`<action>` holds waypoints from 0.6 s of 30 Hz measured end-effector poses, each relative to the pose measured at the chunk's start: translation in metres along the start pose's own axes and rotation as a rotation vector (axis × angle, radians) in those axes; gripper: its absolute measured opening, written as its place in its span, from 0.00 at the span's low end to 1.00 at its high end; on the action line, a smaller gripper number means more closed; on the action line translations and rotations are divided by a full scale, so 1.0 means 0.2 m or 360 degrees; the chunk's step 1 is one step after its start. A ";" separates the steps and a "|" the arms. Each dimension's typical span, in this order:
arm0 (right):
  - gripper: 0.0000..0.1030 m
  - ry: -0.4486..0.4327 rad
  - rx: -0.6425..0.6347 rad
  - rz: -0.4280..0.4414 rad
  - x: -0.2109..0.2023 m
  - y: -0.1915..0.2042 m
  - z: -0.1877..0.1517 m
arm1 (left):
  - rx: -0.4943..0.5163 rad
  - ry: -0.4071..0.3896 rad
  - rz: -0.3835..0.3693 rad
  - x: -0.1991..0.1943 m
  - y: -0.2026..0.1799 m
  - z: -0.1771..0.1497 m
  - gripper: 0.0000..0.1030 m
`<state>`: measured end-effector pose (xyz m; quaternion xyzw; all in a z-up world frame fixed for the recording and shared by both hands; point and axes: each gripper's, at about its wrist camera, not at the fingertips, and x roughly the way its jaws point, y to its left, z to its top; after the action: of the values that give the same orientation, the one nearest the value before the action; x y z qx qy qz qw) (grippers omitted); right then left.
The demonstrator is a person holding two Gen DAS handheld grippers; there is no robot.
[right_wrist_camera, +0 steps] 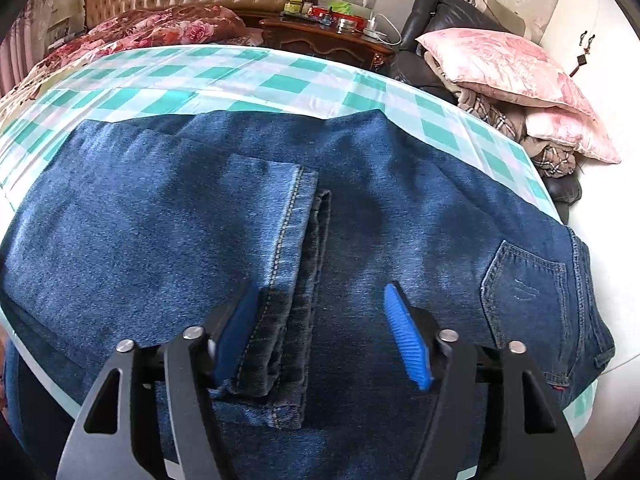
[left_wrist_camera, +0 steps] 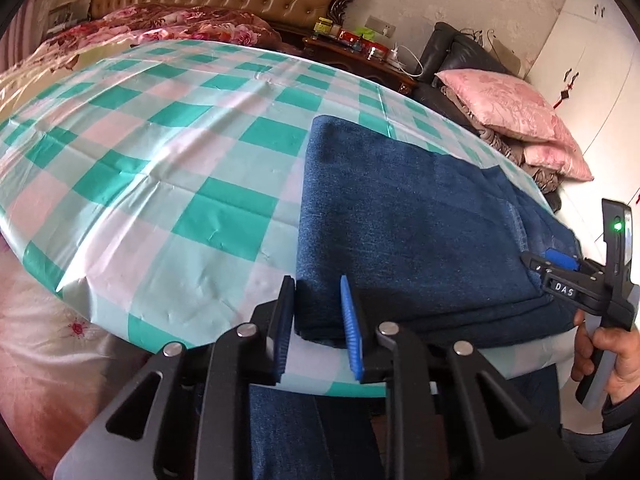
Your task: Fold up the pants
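While folded pants (right_wrist_camera: 160, 232) lie along table's (left_wrist_camera: 132, 168) right edge, my left gripper (left_wrist_camera: 316, 320) gapes at near fold corner; right gripper (right_wrist_camera: 324, 332) spread above hem (right_wrist_camera: 296, 240).

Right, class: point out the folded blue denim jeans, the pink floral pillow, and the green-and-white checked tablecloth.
folded blue denim jeans (left_wrist_camera: 404, 216), left wrist view, middle of top layer.
pink floral pillow (right_wrist_camera: 508, 66), right wrist view, centre of its face.
green-and-white checked tablecloth (left_wrist_camera: 160, 160), left wrist view, bare patch left of jeans.

Pants (right_wrist_camera: 160, 232): blue denim, folded flat, hem laid across top.
Position: near table edge, back pocket at right end.
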<state>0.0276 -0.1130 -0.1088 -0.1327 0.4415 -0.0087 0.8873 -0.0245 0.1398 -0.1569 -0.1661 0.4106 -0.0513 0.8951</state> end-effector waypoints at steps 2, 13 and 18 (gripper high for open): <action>0.71 0.0033 -0.0002 -0.0024 0.00 -0.02 0.03 | -0.0018 -0.0009 -0.0025 -0.01 0.01 0.00 0.19; 0.72 0.0057 -0.0298 0.0408 -0.20 0.60 0.48 | -0.0021 -0.0094 -0.0091 -0.08 -0.01 0.03 0.14; 0.72 0.0305 -0.0480 0.0591 -0.09 1.06 0.61 | 0.0053 -0.0133 -0.0042 -0.11 -0.06 0.03 0.14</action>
<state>0.0903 0.1221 -0.0769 -0.1786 0.5367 0.2078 0.7980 -0.0328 0.1352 -0.1336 -0.1585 0.3696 -0.0631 0.9134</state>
